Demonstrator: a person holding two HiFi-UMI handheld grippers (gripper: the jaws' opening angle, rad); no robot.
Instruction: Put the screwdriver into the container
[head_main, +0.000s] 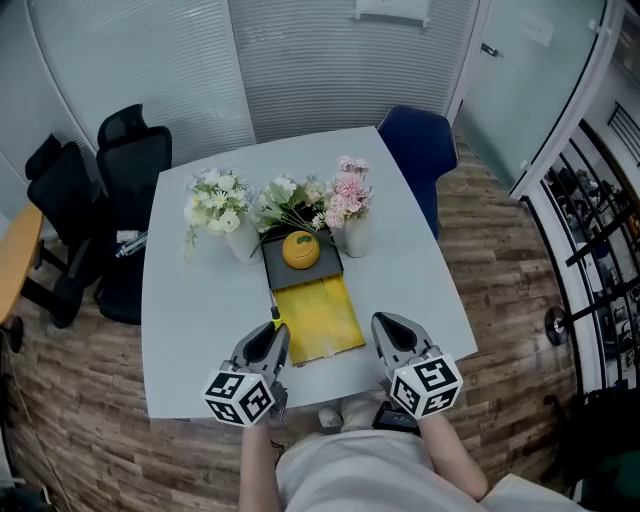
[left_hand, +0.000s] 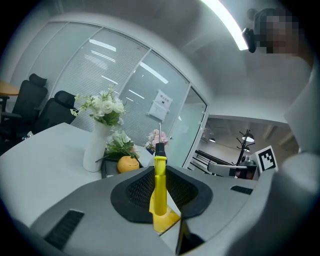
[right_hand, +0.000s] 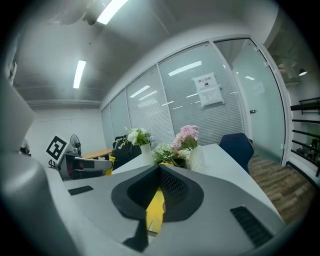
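Note:
My left gripper (head_main: 272, 335) is shut on a yellow-handled screwdriver (left_hand: 159, 185), which stands between the jaws with its black collar and thin metal shaft pointing away from me. In the head view only its tip (head_main: 275, 316) shows, at the near left edge of a yellow sheet (head_main: 320, 325). Beyond the sheet lies a dark square container (head_main: 275, 272) with an orange round thing (head_main: 301, 249) on it. My right gripper (head_main: 388, 328) hovers at the sheet's near right corner, jaws shut with nothing between them (right_hand: 160, 167).
Three vases of flowers stand around the container: white (head_main: 218, 200), green-white (head_main: 290, 205) and pink (head_main: 348, 195). Black office chairs (head_main: 125, 150) stand left of the white table (head_main: 200, 320), a blue chair (head_main: 418, 140) at its far side. The table's near edge is just under the grippers.

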